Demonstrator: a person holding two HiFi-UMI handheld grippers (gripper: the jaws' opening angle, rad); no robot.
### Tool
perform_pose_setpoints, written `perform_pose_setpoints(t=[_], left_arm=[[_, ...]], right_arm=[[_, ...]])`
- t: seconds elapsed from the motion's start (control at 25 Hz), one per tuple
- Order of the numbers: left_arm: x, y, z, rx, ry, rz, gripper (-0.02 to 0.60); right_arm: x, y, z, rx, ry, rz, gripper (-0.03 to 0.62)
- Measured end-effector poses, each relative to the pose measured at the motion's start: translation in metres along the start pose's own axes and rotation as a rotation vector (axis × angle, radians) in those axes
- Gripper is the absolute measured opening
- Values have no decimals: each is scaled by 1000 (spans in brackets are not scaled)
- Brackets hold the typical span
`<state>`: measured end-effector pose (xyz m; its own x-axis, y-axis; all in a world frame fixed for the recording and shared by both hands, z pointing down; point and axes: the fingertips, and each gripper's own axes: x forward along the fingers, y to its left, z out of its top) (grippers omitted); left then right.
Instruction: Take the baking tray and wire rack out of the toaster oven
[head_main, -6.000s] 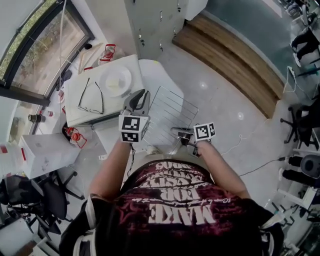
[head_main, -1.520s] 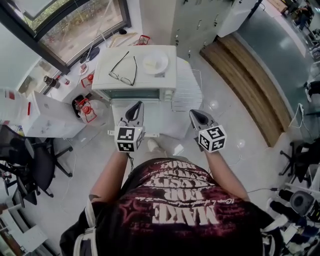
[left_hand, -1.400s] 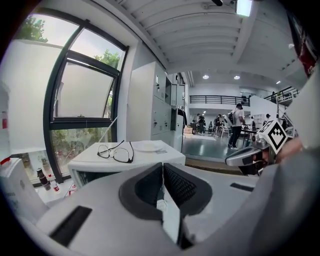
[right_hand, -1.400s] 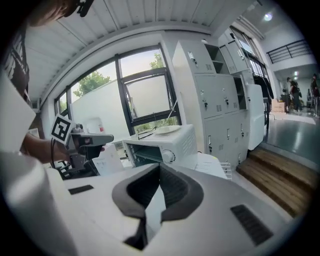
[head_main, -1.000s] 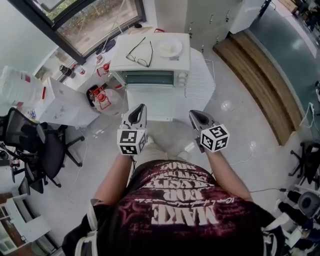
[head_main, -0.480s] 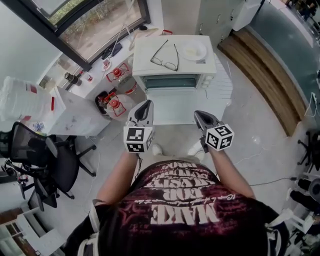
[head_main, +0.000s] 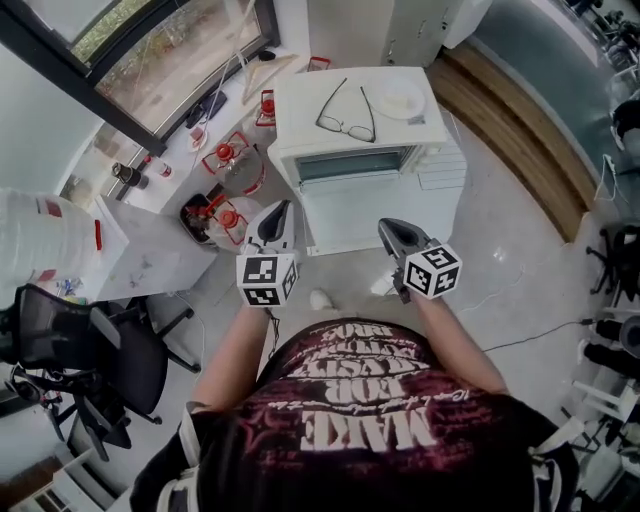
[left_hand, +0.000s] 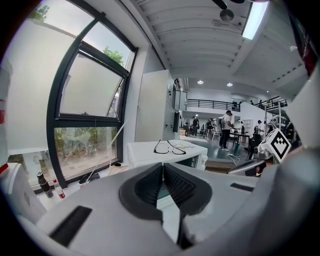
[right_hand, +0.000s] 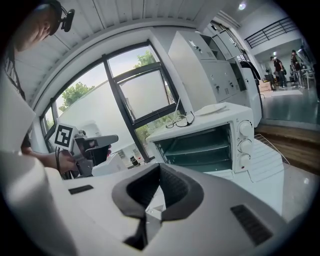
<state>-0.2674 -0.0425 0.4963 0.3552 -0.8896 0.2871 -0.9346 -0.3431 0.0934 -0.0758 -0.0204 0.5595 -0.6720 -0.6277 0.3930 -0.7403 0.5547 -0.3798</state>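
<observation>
One toaster oven (head_main: 296, 122), two closed claws (left claw (head_main: 282, 208), right claw (head_main: 384, 225))

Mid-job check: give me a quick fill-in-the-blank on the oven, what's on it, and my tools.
On the oven lie glasses and a ____.
The rack lies on the table to the oven's ____ in the head view.
The left tool and right tool are both ____, holding nothing.
Missing words: plate; right; shut.
</observation>
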Motion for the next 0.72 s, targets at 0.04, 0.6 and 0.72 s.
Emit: perform_pose_setpoints(t=[0.04, 0.6, 0.72], left_arm=[[3, 1, -1, -6, -2, -10, 15], [51, 6, 30, -53, -55, -23, 15], [62, 19, 32, -28, -52, 29, 15]], right_arm=[[0, 2, -2, 7, 5, -3, 3], [35, -16, -12, 104, 79, 46, 3], [52, -26, 0, 102, 84, 80, 3]])
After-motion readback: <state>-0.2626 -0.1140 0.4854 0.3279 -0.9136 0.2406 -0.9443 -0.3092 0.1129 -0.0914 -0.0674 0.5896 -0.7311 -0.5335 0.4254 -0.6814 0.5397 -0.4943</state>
